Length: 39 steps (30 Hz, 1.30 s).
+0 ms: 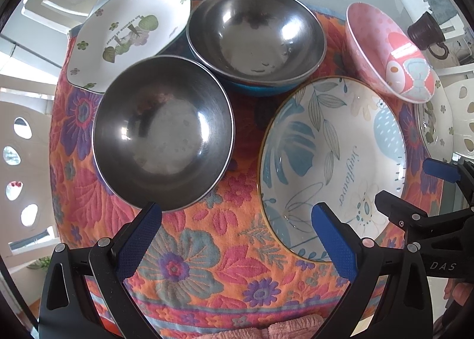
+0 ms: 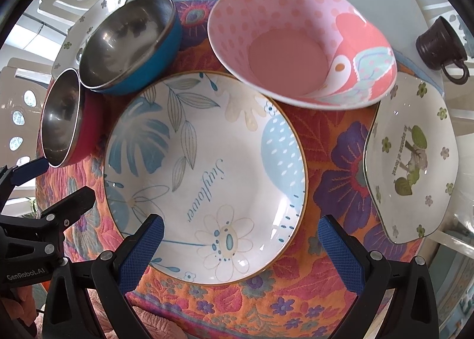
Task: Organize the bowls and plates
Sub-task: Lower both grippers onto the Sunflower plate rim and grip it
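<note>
Steel bowls: red-shelled one (image 1: 162, 134) front-left on the table's floral cloth (image 1: 189, 265), blue-shelled one (image 1: 256, 39) just behind. Left tongs (image 1: 237, 238) and right tongs (image 2: 241, 247) both gape, empty. Nest red into blue (likely first); grip rim squarely, steel's slippery.

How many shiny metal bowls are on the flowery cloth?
2. The near metal bowl, red outside, sits left of the big leaf plate. The far metal bowl, blue outside, sits behind it, beside the white flower dish. None looks hidden.
</note>
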Tool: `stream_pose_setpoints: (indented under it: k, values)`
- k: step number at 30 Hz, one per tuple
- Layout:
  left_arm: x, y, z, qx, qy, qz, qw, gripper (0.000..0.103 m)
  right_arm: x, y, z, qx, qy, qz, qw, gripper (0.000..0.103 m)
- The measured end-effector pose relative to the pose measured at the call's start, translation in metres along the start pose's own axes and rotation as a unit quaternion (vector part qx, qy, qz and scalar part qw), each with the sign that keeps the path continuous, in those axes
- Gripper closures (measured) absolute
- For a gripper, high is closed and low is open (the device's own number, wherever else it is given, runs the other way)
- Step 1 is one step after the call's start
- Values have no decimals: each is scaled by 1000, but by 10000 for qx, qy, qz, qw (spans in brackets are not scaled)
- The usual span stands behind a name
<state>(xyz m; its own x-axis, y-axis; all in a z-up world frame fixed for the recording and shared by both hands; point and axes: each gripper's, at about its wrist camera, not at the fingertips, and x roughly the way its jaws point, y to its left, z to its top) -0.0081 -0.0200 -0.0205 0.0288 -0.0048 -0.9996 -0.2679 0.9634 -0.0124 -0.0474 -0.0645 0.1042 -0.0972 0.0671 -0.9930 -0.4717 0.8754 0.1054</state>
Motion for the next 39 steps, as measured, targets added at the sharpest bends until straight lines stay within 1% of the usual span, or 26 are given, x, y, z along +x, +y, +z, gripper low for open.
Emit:
stream_pose_setpoints:
  k: [1, 5, 6, 9, 10, 11, 12, 13, 14, 17, 19, 20, 23, 28, 29, 33, 34, 37, 38, 39]
  values:
    - [1, -2, 0, 8, -101, 6, 9999, 2, 1, -1, 1, 9, 4, 8, 10000, 0]
    - [9, -9, -1, 58, -138, 47, 9999, 2, 6, -8, 1, 57, 34, 35, 10000, 0]
    - [9, -8, -1, 64, 55, 97, 9999, 2, 7, -9, 1, 66, 47, 41, 10000, 0]
    - [15, -11, -2, 103, 156, 200, 9996, 2, 11, -13, 0, 89, 80, 57, 9999, 0]
    - [16, -10, -3, 126, 269, 295, 9991, 2, 13, -16, 0, 97, 93, 66, 9999, 0]
    - [17, -12, -3, 165, 261, 312, 9990, 2, 16, -18, -2, 110, 102, 69, 9999, 0]
    - [19, -17, -3, 198, 142, 261, 9994, 2, 20, -19, -5, 121, 114, 68, 9998, 0]
    - [19, -19, -4, 219, 151, 243, 9994, 2, 22, -19, -5, 126, 140, 65, 9998, 0]
    - [20, -22, -4, 261, 184, 300, 9990, 2, 25, -21, -5, 134, 166, 62, 9998, 0]
    - [27, -39, -9, 375, 123, 298, 9988, 2, 34, -28, -6, 175, 216, 96, 9996, 0]
    - [35, -48, -14, 429, 289, 299, 9982, 2, 40, -32, -5, 215, 248, 94, 9994, 0]
    - [39, -53, -18, 461, 307, 271, 9981, 2, 46, -37, -9, 217, 264, 41, 9994, 0]
    - [54, -69, -25, 621, 374, 394, 9966, 2, 55, -42, -10, 287, 301, 129, 9991, 0]
    - [76, -82, -30, 517, 512, 450, 9963, 2, 73, -48, -13, 262, 398, 107, 9988, 0]
    - [77, -82, -32, 538, 589, 355, 9962, 2, 78, -49, -13, 247, 420, 119, 9987, 0]
    - [93, -88, -31, 627, 691, 387, 9949, 1, 96, -49, -9, 170, 463, 113, 9987, 0]
    - [97, -90, -30, 585, 653, 323, 9956, 1, 99, -50, -8, 152, 463, 83, 9988, 0]
    - [109, -87, -18, 372, 542, 54, 9978, 0, 104, -52, -4, 106, 329, 57, 9994, 0]
    - [113, -84, -14, 236, 509, -167, 9983, 0, 105, -54, -3, 130, 223, 75, 9996, 0]
    - [114, -80, -10, 68, 439, -269, 9987, 0, 105, -54, -1, 162, 160, 79, 9997, 0]
